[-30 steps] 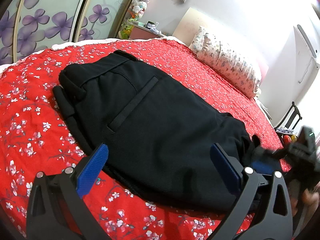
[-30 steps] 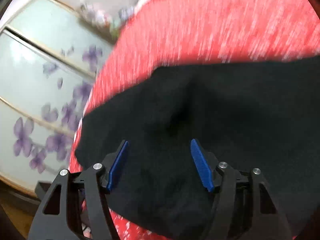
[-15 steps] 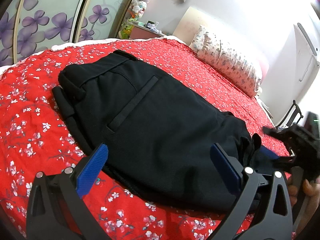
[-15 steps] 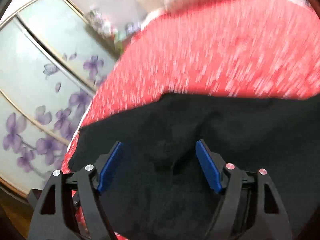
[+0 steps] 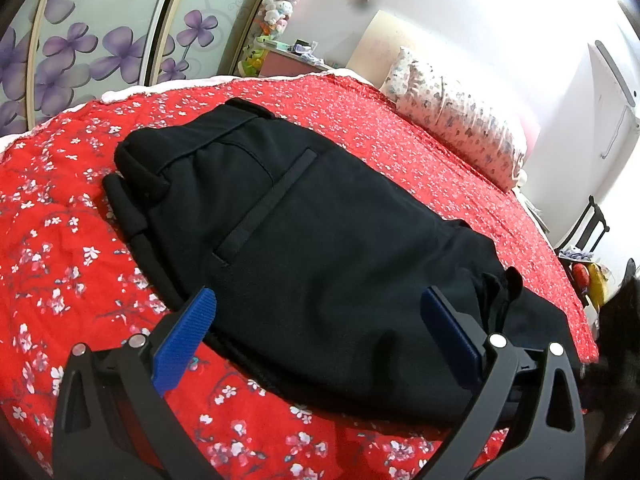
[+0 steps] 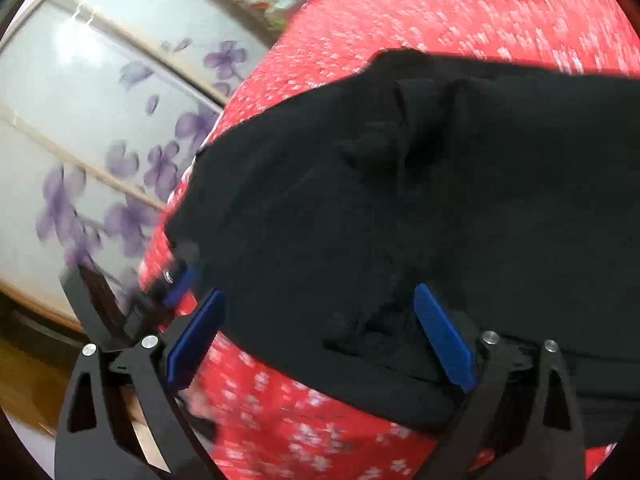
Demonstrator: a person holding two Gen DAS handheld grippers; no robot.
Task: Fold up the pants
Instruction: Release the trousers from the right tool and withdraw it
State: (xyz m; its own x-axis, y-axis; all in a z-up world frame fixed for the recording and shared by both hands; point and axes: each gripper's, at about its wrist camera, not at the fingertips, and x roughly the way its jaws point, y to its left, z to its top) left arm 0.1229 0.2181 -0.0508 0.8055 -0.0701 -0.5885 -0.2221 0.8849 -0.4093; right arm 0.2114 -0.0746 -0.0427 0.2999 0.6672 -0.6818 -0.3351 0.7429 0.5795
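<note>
Black pants (image 5: 304,240) lie folded in a thick bundle on the red flowered bedspread (image 5: 60,248), waistband and a back pocket facing up. My left gripper (image 5: 320,332) hangs open just over the bundle's near edge, its blue pads (image 5: 184,336) clear of the cloth. In the right wrist view the picture is blurred with motion. My right gripper (image 6: 320,336) is over a rumpled edge of the pants (image 6: 400,200), and its jaws are opening. Cloth lies below the gap and the pads (image 6: 444,336) do not press on it. The left gripper's tip (image 6: 176,280) shows beside it.
A flowered pillow (image 5: 460,128) lies at the bed's far side. Sliding doors with purple flowers (image 5: 80,52) stand beyond the bed's left edge. A dark chair (image 5: 592,228) with items stands past the right edge, and a dark blurred shape (image 5: 620,340) fills the right border.
The right gripper's jaws have spread wider and it has drawn back and rolled; in the left wrist view it slid off toward the right border. The left gripper and pants have stayed put.
</note>
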